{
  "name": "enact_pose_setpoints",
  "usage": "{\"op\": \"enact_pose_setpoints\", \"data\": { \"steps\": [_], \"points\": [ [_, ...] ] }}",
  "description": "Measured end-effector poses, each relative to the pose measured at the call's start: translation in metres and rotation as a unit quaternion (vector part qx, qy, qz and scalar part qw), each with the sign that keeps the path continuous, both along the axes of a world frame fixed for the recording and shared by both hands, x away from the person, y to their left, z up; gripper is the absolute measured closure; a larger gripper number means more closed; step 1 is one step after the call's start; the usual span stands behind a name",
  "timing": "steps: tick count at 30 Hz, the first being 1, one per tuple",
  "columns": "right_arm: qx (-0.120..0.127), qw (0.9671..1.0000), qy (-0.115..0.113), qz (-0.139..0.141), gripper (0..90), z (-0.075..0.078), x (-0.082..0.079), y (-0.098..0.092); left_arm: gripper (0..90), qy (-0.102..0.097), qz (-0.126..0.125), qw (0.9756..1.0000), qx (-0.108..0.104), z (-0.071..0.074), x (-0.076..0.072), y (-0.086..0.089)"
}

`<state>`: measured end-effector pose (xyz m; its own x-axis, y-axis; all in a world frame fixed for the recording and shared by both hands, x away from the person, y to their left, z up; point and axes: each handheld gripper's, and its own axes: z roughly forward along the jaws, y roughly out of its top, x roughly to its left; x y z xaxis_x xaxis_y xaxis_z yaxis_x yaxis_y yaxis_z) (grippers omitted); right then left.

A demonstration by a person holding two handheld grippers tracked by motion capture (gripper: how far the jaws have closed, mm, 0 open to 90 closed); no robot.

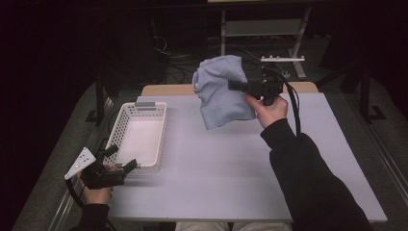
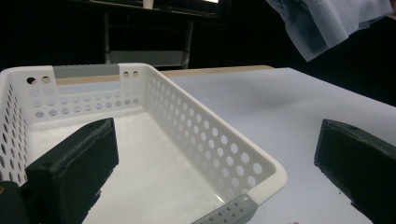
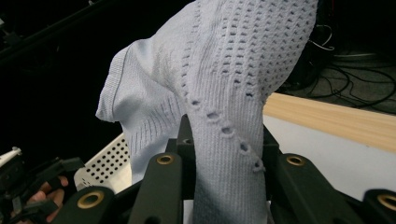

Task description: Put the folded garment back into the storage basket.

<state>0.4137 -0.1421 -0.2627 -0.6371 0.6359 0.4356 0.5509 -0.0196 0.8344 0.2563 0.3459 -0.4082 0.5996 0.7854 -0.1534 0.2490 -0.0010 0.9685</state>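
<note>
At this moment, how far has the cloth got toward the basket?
Done: the right claw has the pale blue cloth lifted off the table. In hand: it hangs in the air, apart from the basket. Left: the white basket holds nothing; the left claw waits open at its near corner.

A white perforated basket (image 1: 120,126) sits empty at the table's (image 1: 216,168) left edge.
</note>
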Motion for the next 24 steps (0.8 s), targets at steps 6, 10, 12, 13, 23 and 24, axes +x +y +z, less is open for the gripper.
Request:
{"op": "enact_pose_setpoints", "data": {
  "steps": [6, 10, 12, 13, 23, 24],
  "points": [
    [-0.002, 1.0000, -0.006, 0.004, 70.8, 0.006, 0.004, 0.010, 0.0, 0.000, 0.001, 1.0000, 0.000, 0.000, 0.000, 0.000],
    [0.001, 0.9999, -0.009, 0.005, 70.8, 0.010, 0.006, 0.016, 0.0, 0.000, 0.001, 1.0000, -0.001, 0.000, 0.000, 0.000],
    [0.001, 0.9999, -0.008, 0.006, 70.8, 0.011, 0.007, 0.018, 0.0, 0.000, 0.001, 1.0000, -0.001, 0.000, 0.000, 0.000],
    [0.001, 0.9999, -0.008, 0.006, 70.8, 0.012, 0.007, 0.020, 0.0, 0.000, 0.001, 1.0000, -0.001, 0.000, 0.000, 0.000],
    [0.002, 0.9998, -0.015, 0.013, 70.8, 0.022, 0.012, 0.043, 0.0, -0.001, 0.000, 1.0000, -0.002, 0.000, 0.000, 0.000],
    [0.001, 0.9998, -0.015, 0.014, 70.8, 0.023, 0.013, 0.046, 0.0, -0.001, 0.000, 1.0000, -0.002, 0.000, 0.000, 0.000]
  ]
}}
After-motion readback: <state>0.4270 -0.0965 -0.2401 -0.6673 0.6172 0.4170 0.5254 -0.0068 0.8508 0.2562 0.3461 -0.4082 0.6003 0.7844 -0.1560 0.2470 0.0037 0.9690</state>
